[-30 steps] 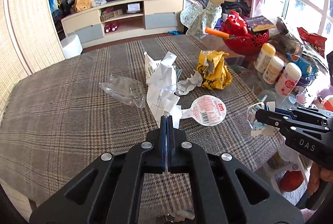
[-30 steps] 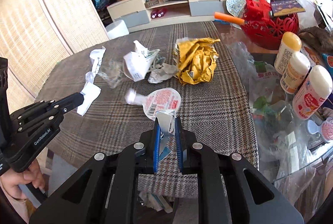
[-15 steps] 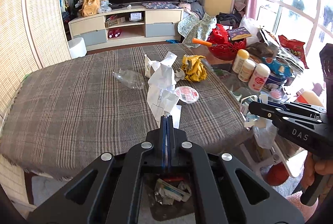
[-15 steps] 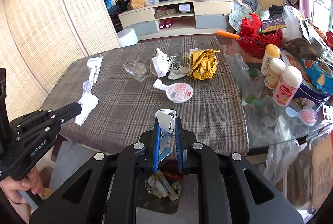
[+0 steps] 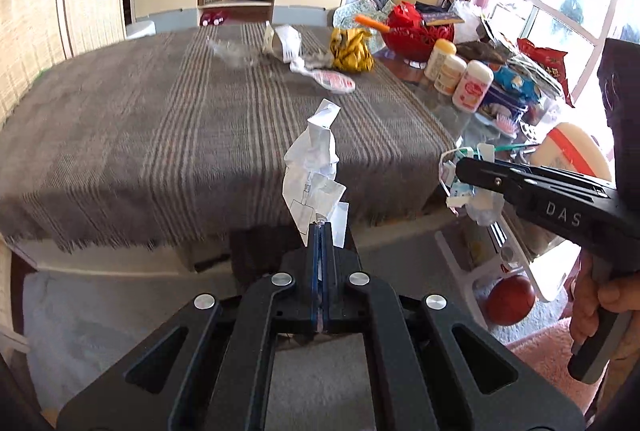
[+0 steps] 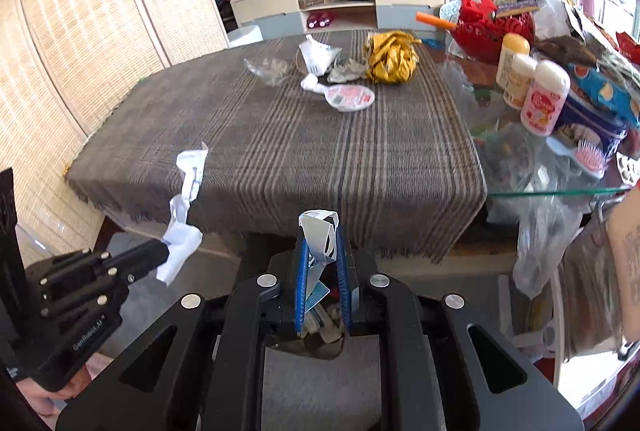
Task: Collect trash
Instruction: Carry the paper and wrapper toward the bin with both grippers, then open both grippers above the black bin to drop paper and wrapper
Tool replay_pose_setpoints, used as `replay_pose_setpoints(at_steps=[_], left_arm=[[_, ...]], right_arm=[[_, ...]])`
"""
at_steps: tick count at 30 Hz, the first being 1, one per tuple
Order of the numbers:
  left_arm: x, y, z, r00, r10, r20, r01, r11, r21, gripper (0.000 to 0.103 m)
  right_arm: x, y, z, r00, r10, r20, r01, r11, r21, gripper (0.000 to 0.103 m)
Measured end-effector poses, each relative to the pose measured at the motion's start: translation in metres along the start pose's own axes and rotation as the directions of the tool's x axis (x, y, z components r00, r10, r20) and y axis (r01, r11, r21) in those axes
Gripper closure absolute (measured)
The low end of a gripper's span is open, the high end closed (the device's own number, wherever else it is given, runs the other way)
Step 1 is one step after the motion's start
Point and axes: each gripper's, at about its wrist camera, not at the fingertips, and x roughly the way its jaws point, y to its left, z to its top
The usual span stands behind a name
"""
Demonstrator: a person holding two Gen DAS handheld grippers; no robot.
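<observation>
My left gripper point(image 5: 320, 229) is shut on a crumpled white paper strip point(image 5: 314, 167), held in the air in front of the table's near edge; it also shows in the right wrist view point(image 6: 182, 231). My right gripper point(image 6: 322, 243) is shut on a small folded white wrapper point(image 6: 320, 233), also off the table; it shows in the left wrist view point(image 5: 460, 171). A dark bin with trash point(image 6: 320, 327) sits on the floor below the right gripper. On the plaid tablecloth point(image 6: 280, 135) lie a yellow foil wrapper point(image 6: 390, 57), a round peel-off lid point(image 6: 350, 97), a white carton point(image 6: 318, 57) and clear plastic point(image 6: 268, 67).
A red basket point(image 6: 492, 27), three bottles point(image 6: 532, 87) and cluttered bags stand on the glass part of the table at right. A wicker screen point(image 6: 80, 31) is on the left. A TV cabinet point(image 6: 340, 5) is behind. A red ball point(image 5: 510, 301) lies under the table.
Both grippers have pulled back from over the table and dropped lower, still holding their scraps. The table edge and the floor bin are now in front of them.
</observation>
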Motion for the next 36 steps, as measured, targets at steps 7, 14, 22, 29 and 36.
replay_pose_setpoints(at_steps=[7,14,22,29,36], left_arm=[[0.040,0.009,-0.037,0.996,-0.014,-0.092,0.012,1.000,-0.020,0.103],[0.072,0.022,-0.057,0.989,-0.048,-0.143,0.041,0.998,-0.052,0.103],[0.101,0.037,-0.072,0.978,-0.044,-0.206,0.026,0.996,-0.088,0.103],[0.117,0.042,-0.078,0.968,-0.053,-0.246,0.028,0.994,-0.106,0.102],[0.120,0.043,-0.075,0.968,-0.045,-0.245,0.023,0.995,-0.094,0.095]], right_arm=[[0.033,-0.002,-0.030,0.998,0.025,-0.062,-0.024,0.999,0.028,0.088],[0.079,0.000,-0.050,0.988,0.041,-0.147,-0.036,0.999,0.032,0.088],[0.115,0.004,-0.061,0.974,0.047,-0.223,-0.038,0.998,0.046,0.088],[0.136,0.009,-0.061,0.961,0.071,-0.268,-0.052,0.996,0.076,0.085],[0.145,0.012,-0.061,0.961,0.053,-0.270,-0.034,0.997,0.074,0.084]])
